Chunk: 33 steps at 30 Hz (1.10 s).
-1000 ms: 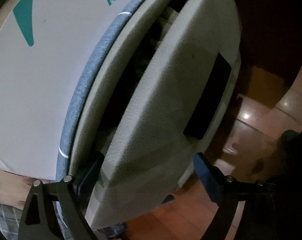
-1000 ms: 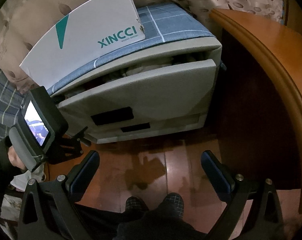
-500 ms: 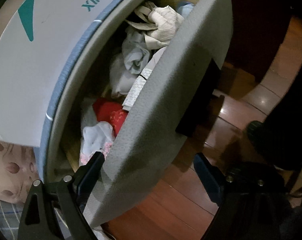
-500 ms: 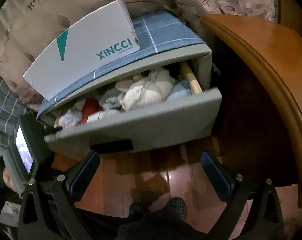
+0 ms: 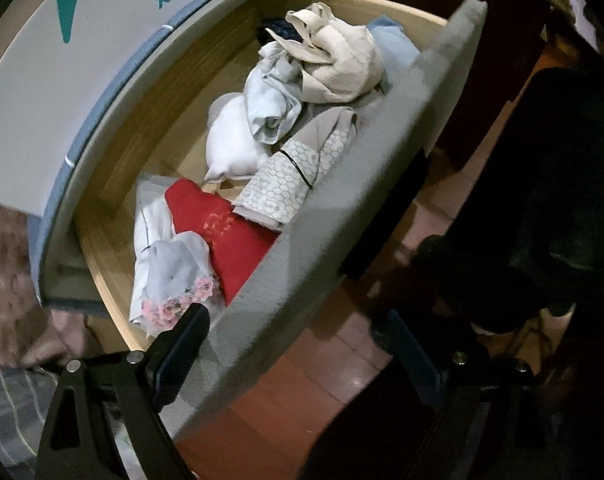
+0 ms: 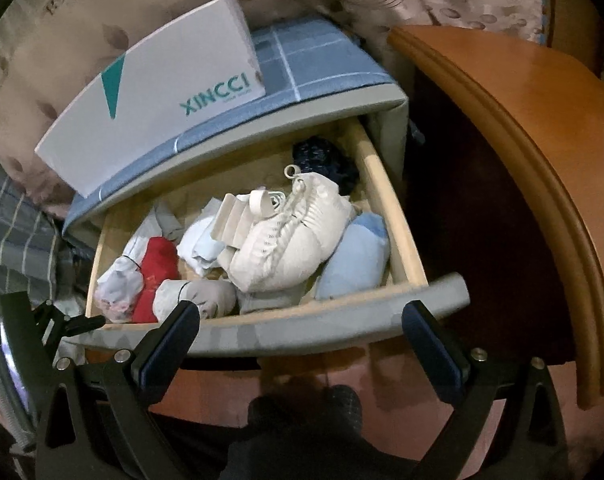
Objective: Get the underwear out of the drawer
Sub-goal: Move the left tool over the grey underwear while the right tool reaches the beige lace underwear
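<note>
The grey drawer stands pulled far out, its wooden side rail exposed. Inside lie a cream garment on top, a red piece, a white piece with pink lace, a grey patterned roll, a light blue roll and a dark blue item at the back. My left gripper is open and straddles the drawer front at its left end, one finger inside the drawer. My right gripper hangs open in front of the drawer, holding nothing.
A white XINCCI box lies on the blue checked top of the cabinet. A curved wooden furniture edge stands close on the right. Polished wood floor and a person's foot are below the drawer.
The drawer has slid out from nearly closed to wide open, drawn by my left gripper hooked over its front. The clothes inside have come into view. My right gripper stayed open.
</note>
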{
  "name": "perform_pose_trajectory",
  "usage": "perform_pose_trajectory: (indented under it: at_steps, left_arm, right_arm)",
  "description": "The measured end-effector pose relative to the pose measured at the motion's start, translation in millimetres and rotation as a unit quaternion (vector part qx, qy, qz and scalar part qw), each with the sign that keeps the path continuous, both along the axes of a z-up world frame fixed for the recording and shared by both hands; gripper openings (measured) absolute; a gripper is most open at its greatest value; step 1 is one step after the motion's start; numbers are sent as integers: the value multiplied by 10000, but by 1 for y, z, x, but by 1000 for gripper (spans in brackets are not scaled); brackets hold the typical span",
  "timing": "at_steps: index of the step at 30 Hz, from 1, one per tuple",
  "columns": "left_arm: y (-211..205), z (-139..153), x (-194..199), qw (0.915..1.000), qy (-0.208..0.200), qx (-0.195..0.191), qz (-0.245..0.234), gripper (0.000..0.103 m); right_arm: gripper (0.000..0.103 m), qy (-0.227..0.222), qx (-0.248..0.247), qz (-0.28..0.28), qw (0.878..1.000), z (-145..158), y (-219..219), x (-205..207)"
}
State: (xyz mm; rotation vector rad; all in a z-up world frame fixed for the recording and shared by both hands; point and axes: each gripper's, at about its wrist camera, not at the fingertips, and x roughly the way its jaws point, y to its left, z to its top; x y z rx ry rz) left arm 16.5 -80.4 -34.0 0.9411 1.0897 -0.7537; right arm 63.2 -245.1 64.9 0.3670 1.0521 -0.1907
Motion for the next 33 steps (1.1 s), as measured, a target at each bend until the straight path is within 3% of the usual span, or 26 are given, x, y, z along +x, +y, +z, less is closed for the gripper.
perform_pose_trajectory:
  at_steps: [17,24,28,33]
  left_arm:
    - [11,22,28,9943,493,-671,668,92]
    - [23,43,44,9793,687,-1403,1284,92]
    - [28,61,34,9701,724,-1767,1498,92]
    - [46,86,51,9524,601,-2161,2065,92]
  right_arm:
    - [101,1054,119,600,9925,-9,-5,46]
    - [101,1246,333,706,9891,-11,-6,54]
    - [101,1436,573,641,9859,-17,-7,61]
    - [101,1692,654,619,9815,-30,0,69]
